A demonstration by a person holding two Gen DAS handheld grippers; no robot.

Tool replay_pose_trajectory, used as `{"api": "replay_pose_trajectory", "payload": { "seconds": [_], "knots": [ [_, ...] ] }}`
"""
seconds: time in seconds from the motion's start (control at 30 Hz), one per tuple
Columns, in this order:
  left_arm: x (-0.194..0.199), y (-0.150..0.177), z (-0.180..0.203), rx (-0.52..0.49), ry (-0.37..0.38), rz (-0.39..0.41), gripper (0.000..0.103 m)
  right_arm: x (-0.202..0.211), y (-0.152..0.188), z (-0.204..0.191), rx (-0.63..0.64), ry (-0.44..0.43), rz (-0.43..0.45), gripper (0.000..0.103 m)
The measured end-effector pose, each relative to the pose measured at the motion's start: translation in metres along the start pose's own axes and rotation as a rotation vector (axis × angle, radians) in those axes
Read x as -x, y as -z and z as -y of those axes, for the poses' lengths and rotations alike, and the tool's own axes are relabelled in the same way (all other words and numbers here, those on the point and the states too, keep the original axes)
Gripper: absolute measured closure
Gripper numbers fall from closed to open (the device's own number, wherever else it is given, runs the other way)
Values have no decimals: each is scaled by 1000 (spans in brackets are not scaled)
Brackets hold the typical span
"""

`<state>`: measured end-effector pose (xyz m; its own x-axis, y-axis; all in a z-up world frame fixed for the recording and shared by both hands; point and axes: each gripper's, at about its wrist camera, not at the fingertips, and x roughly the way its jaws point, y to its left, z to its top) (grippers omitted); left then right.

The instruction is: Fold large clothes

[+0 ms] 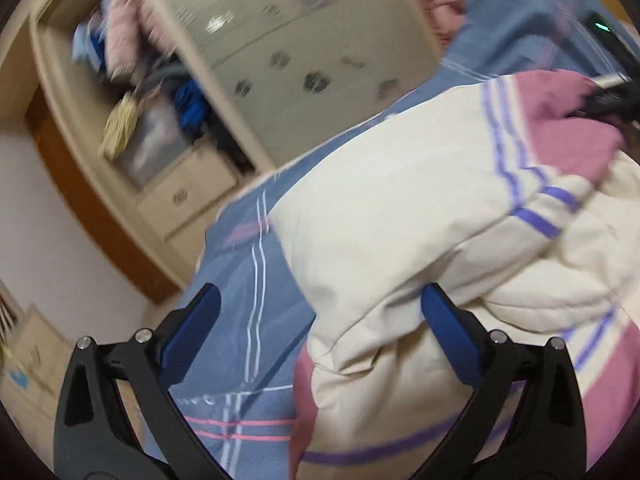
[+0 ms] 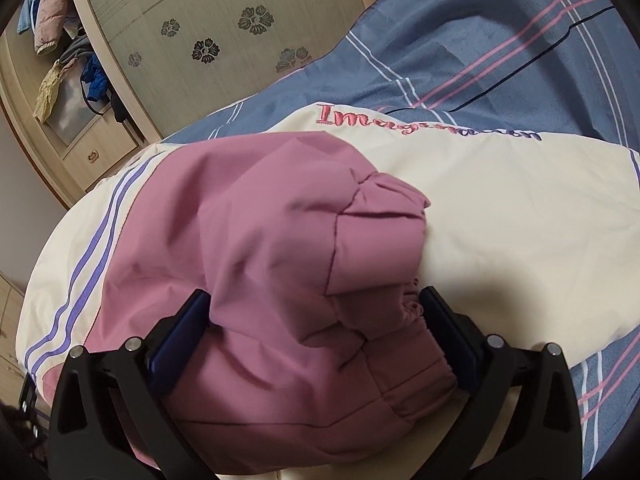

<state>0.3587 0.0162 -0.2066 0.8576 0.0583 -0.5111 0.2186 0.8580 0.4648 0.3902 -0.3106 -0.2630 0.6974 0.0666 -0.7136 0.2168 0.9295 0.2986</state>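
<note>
A puffy cream and pink jacket (image 1: 400, 208) with purple stripes lies on the bed; it also shows in the right wrist view (image 2: 520, 220), with pink lettering near its far edge. My left gripper (image 1: 320, 312) is open over the jacket's cream edge, and cloth bulges between its blue pads (image 1: 440, 312). My right gripper (image 2: 316, 312) stands wide open around a bunched pink sleeve (image 2: 280, 240) with an elastic cuff, which fills the gap between the fingers. The right gripper is a dark shape at the jacket's far side in the left wrist view (image 1: 608, 100).
The bed has a blue sheet (image 2: 460, 40) with pink and white stripes. A cream wardrobe (image 2: 208, 20) with flower-patterned doors stands beyond the bed, one side open with hanging clothes (image 2: 52, 20). A wooden floor strip and cardboard box (image 1: 28, 360) lie left.
</note>
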Motion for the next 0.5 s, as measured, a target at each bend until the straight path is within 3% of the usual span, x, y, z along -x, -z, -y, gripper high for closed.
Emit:
{"api": "replay_pose_trajectory", "payload": {
  "seconds": [0.07, 0.1, 0.13, 0.2, 0.27, 0.33, 0.47, 0.5],
  "knots": [
    [-6, 4, 4, -28, 16, -34, 27, 2, -1, -3, 14, -18, -5, 1],
    [-4, 5, 6, -67, 42, -31, 30, 3, -1, -3, 13, -18, -4, 1],
    [1, 8, 12, -105, 81, -24, 30, 2, -1, -2, 6, -19, -6, 1],
    [7, 11, 24, -180, 116, -15, 16, 0, -1, 1, -11, -31, -14, 1],
    [-2, 9, 28, -188, 21, -11, 16, 0, -1, 1, -16, -32, -16, 1],
    [-13, 8, 19, -115, -36, -40, 20, -1, -1, 1, -8, -27, -14, 1],
    [-25, 8, -10, 47, -32, -85, 64, -1, -1, 0, -8, -37, -24, 1],
    [-25, 9, -17, 86, -10, -81, 67, 0, -1, -1, -13, -48, -36, 1]
  ]
}}
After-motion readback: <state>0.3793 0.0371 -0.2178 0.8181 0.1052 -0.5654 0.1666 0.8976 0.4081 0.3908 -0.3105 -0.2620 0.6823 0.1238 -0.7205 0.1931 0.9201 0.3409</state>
